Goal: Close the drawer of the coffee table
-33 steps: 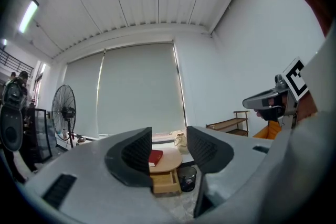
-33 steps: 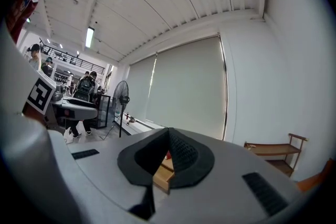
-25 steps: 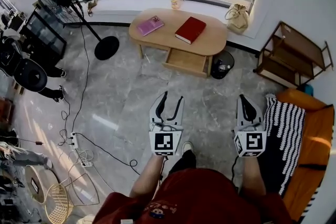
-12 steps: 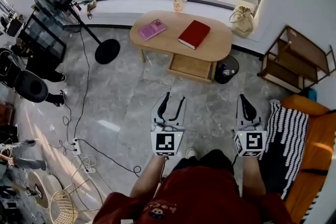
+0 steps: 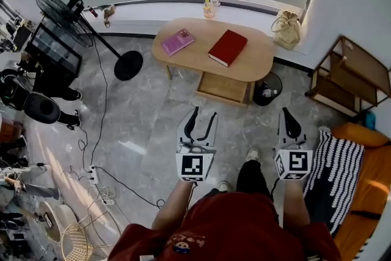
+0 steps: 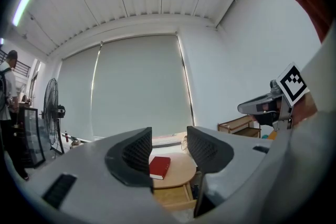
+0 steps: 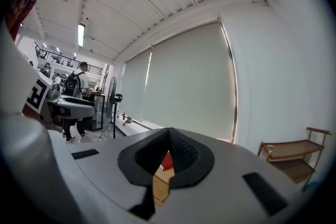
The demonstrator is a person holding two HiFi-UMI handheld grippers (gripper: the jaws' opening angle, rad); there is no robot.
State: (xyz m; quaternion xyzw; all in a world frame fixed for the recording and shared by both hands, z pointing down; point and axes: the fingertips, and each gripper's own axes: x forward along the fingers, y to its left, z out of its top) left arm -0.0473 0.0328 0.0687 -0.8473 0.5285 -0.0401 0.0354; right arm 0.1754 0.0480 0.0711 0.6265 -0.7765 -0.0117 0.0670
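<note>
Head view: coffee table point(image 5: 204, 57), an oval of pale wood, stands across the grey stone floor below the window ledge. The drawer point(image 5: 223, 87) juts from under the table's near edge toward the person, on the right half, just below the red book point(image 5: 228, 47). A pink book point(image 5: 178, 41) lies on the left half of the top. A dark bin point(image 5: 267, 90) sits on the floor just beside the drawer's right end.

- Left gripper point(image 5: 200, 114): held level, jaws spread apart, nothing between them. Well short of the drawer.
- Right gripper point(image 5: 287, 118): held level, jaws brought together at the tips, holding nothing. Also well short.

Left gripper view: the drawer point(image 6: 170, 195) shows through the gap between the jaws, low and ahead, with the table top above it.

Handling, my reading:
- A stiff wooden box that looks empty from above, so probably light and free on its runners.
- No grip needed. Take it by the flat front panel and push square on.
- Contact near mid-width; a push at one end may twist it and jam it.
- The right gripper's joined tips make a fair blunt pusher.
- The floor looks polished, so a hard shove may slide the whole table or jolt the books. An easy, steady push suits.
</note>
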